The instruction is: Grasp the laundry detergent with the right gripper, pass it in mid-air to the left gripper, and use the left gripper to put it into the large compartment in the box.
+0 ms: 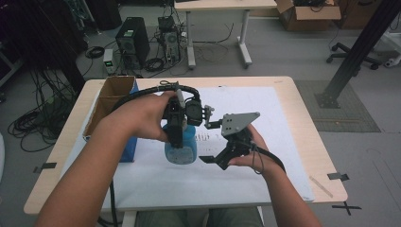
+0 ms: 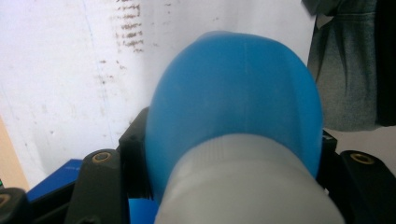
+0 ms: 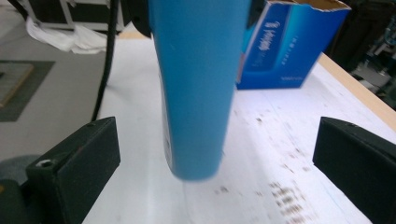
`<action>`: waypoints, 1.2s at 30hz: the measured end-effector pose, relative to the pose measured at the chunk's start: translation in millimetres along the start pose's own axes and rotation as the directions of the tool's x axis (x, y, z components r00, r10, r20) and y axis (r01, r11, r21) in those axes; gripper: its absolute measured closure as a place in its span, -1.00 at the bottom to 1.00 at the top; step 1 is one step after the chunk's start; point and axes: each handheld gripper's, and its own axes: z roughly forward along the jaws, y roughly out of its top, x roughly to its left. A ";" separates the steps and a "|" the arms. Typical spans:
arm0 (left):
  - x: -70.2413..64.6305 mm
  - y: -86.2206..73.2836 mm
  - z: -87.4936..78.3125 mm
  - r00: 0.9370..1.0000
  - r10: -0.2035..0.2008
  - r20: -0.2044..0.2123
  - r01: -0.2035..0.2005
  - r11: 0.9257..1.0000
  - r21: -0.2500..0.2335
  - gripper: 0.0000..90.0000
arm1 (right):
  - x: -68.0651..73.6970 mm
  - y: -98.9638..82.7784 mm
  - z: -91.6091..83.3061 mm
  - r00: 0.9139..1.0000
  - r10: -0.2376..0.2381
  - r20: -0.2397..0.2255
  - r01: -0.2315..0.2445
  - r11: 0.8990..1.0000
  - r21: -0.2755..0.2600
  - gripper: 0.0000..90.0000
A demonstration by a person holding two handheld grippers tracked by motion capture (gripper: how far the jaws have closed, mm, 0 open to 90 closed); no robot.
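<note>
A blue bottle (image 1: 182,145) with a pale grey neck (image 2: 243,186) is upright over the white sheet (image 1: 246,177), left of the table's middle. My left gripper (image 1: 176,136) reaches down from above and is shut on the bottle's upper part; in the left gripper view its black jaws press both sides of the bottle (image 2: 233,102). My right gripper (image 1: 208,142) is just right of the bottle, its jaws wide open and not touching it. In the right gripper view the bottle (image 3: 198,84) is ahead, between the spread jaws. I cannot tell whether its base touches the sheet.
An open cardboard box with blue sides (image 1: 115,101) stands at the table's left, close behind the left hand; it is also in the right gripper view (image 3: 289,46). The wooden table (image 1: 302,109) has bare sheet to the right and front. Computers and cables lie on the floor beyond.
</note>
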 end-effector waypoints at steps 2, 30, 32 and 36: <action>1.4 -0.2 -1.7 1.000 -0.013 0.002 0.013 1.000 0.002 -0.15 | -2.9 -0.2 -6.8 1.000 0.007 0.009 -0.007 1.000 0.022 -0.98; 44.4 -38.5 -44.5 0.898 -0.437 0.055 0.439 0.897 -0.051 -0.15 | -48.9 -13.5 -78.1 0.992 0.077 0.104 -0.112 0.915 0.388 -0.95; 46.9 -41.8 -49.3 0.881 -0.469 0.062 0.473 0.880 -0.053 -0.15 | -50.6 -14.2 -80.0 0.991 0.077 0.108 -0.114 0.912 0.395 -0.95; 55.2 -50.5 -57.1 0.832 -0.546 0.101 0.552 0.832 -0.052 -0.15 | -53.4 -15.7 -83.2 0.990 0.081 0.114 -0.120 0.906 0.405 -0.95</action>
